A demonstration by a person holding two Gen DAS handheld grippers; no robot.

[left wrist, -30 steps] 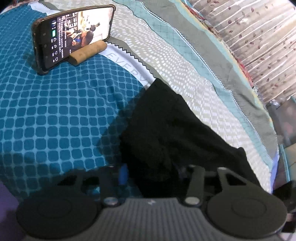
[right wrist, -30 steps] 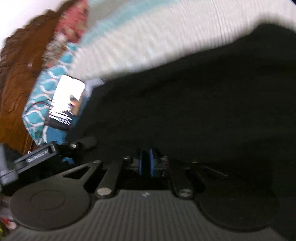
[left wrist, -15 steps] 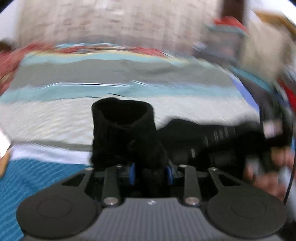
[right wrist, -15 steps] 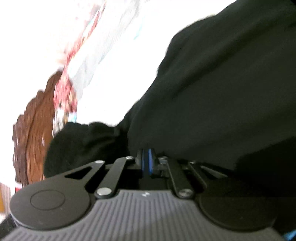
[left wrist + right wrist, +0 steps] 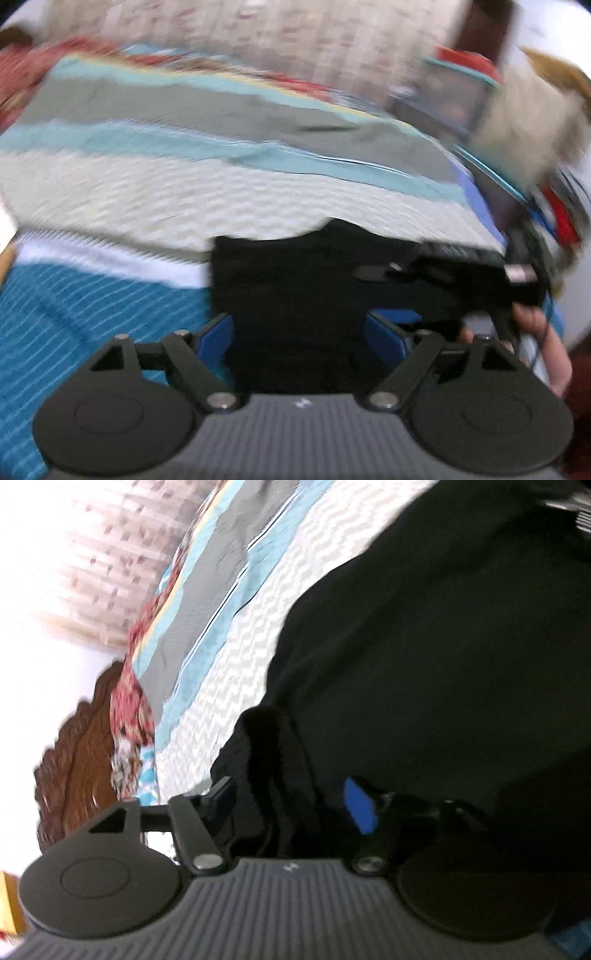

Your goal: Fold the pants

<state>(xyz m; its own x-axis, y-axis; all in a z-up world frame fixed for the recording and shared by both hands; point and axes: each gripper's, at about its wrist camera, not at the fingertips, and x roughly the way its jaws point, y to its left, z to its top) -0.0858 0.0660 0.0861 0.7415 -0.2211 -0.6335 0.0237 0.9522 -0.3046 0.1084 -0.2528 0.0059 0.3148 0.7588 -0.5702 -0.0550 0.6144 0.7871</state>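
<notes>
The black pants (image 5: 295,284) lie folded on the bed, blurred in the left wrist view. My left gripper (image 5: 301,336) hovers just above their near edge. Its jaws are opening, and the blue pads (image 5: 216,338) stand wide apart on either side of the cloth without pressing it. In the right wrist view the pants (image 5: 424,646) fill the right half. My right gripper (image 5: 291,805) is also opening, with a loose bunch of black fabric (image 5: 273,760) between its pads, untouched by the blue pad (image 5: 360,808). The right gripper's body (image 5: 443,273) and a hand (image 5: 535,332) show at the right of the left wrist view.
The bed carries a striped cover (image 5: 184,147) in white, teal and grey, with a blue patterned cloth (image 5: 74,314) at the near left. A wooden headboard (image 5: 74,757) stands at the bed's end. A curtain (image 5: 258,37) hangs behind, with cluttered boxes (image 5: 461,92) beside the bed.
Both grippers were shut on the black fabric and now stand apart, letting it go. The left view swung away from the phone to face across the bed; the pants now lie lower and flatter.
</notes>
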